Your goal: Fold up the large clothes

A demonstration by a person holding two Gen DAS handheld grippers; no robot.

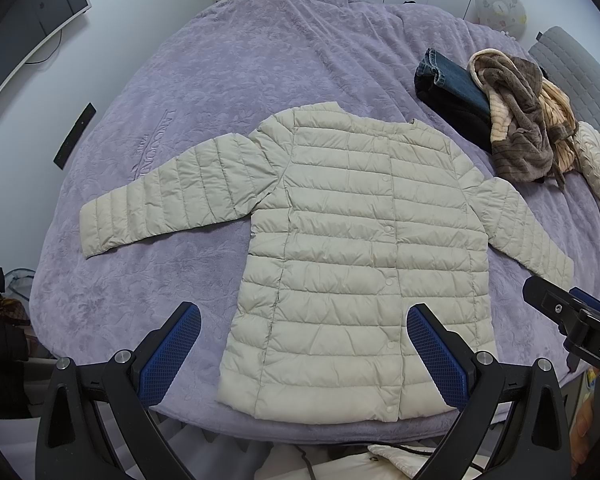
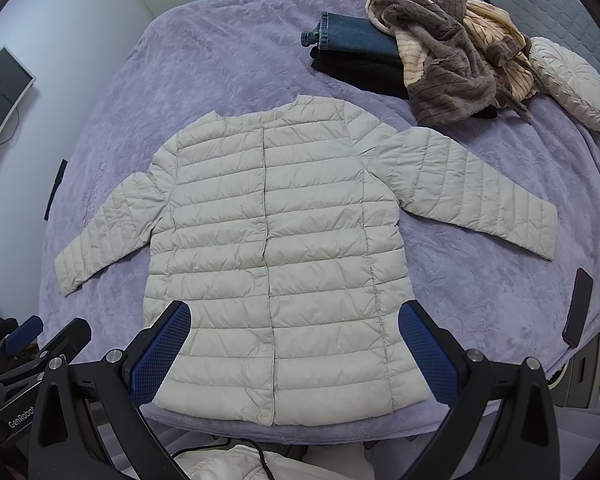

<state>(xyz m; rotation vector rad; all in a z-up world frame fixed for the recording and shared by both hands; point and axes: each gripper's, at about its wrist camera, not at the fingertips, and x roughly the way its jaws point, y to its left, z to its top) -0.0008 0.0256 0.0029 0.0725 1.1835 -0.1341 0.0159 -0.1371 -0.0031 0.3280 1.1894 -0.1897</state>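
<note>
Lying flat, front up, sleeves spread on purple quilted bedspread [image 1: 148, 264]: one beige quilted puffer jacket [image 1: 352, 248], snapped shut, unfolded. Left gripper [image 1: 304, 352] and right gripper [image 2: 294, 350] both released, empty. Folding not begun.

The left gripper [image 1: 304, 354] is held with its jaws spread wide, the two blue-padded fingers [image 1: 170, 354] splayed apart and nothing between them. The right gripper [image 2: 294, 350] is spread just as wide, its blue pads [image 2: 430, 350] well apart and gripping nothing. The two grippers sit side by side at a similar height, each one's black frame showing at the edge of the other's wrist view.
</note>
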